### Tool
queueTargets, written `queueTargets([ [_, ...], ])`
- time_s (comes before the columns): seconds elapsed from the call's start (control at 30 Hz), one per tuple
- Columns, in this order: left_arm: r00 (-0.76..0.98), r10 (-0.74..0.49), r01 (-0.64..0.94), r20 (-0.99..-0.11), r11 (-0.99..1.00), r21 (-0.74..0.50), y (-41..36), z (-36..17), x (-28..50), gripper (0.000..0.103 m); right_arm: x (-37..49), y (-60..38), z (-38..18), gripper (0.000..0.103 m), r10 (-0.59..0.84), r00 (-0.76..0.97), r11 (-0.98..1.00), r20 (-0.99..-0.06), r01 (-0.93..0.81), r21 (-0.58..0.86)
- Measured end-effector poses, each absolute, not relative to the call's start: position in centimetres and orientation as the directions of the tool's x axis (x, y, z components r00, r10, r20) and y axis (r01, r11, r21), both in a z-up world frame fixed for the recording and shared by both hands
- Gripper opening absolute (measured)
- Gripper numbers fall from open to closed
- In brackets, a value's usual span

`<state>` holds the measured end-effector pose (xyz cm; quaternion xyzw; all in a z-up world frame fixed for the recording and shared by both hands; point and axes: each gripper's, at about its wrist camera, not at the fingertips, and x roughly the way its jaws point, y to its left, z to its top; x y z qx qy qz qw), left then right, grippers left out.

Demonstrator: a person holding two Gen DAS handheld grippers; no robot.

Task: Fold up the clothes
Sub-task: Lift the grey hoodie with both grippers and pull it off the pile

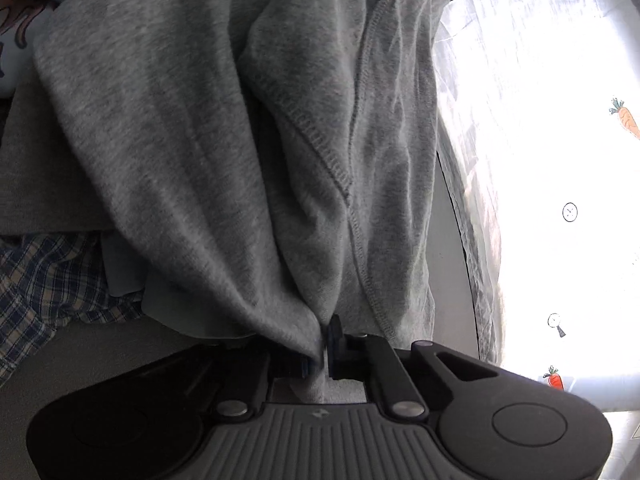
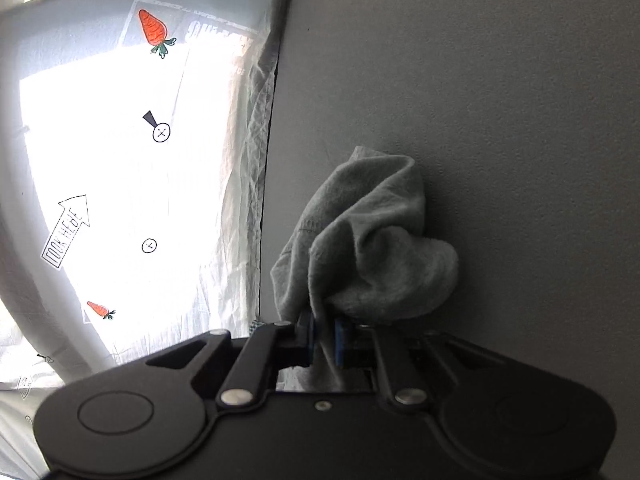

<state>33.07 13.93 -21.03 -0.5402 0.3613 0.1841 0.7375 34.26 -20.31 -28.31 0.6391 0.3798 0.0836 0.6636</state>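
Observation:
A grey knit garment [image 1: 224, 128] with stitched seams fills most of the left wrist view and hangs in folds. My left gripper [image 1: 324, 354] is shut on a pinched fold of it. In the right wrist view, my right gripper [image 2: 323, 340] is shut on a bunched corner of the same grey garment [image 2: 368, 248], which puffs out above the jaws against a grey wall [image 2: 480, 100].
A bright white curtain with carrot prints [image 1: 560, 160] hangs at the right of the left wrist view and at the left of the right wrist view [image 2: 120, 180]. A blue plaid cloth [image 1: 44, 288] and a pale printed fabric [image 1: 24, 32] lie at the left.

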Motion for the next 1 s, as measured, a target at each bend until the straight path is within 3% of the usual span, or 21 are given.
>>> queueTargets([
  [0.1,0.729,-0.031,-0.579,-0.684,0.506,-0.64,11.9,-16.9,32.3,0.006,34.6,-22.1,-24.9,0.008,0.591,0.745,0.145,-0.308,0.278,0.95],
  [0.2,0.775,0.086,-0.49,-0.626,0.706,-0.51,8.6,-11.6,31.9,0.006,34.4,-24.5,-20.9,0.008,0.574,0.792,0.12,-0.206,0.168,0.978],
  [0.47,0.861,0.237,-0.44,-0.45,0.791,-0.426,4.5,-1.2,28.6,0.005,34.2,-33.9,-11.0,0.007,0.58,0.812,0.151,0.063,-0.184,0.971],
  [0.6,0.882,0.254,-0.423,-0.396,0.797,-0.432,1.9,0.7,25.3,0.005,33.2,-37.2,-6.6,0.007,0.586,0.795,0.216,0.157,-0.34,0.915],
  [0.73,0.928,0.255,-0.352,-0.271,0.841,-0.412,-2.4,2.5,21.7,0.003,31.1,-40.9,-3.0,0.007,0.582,0.776,0.224,0.245,-0.442,0.868],
  [1.0,0.987,0.128,-0.161,-0.102,0.865,-0.476,-11.4,6.7,17.9,0.003,25.1,-52.1,5.4,0.007,0.507,0.764,0.33,0.399,-0.6,0.729],
])
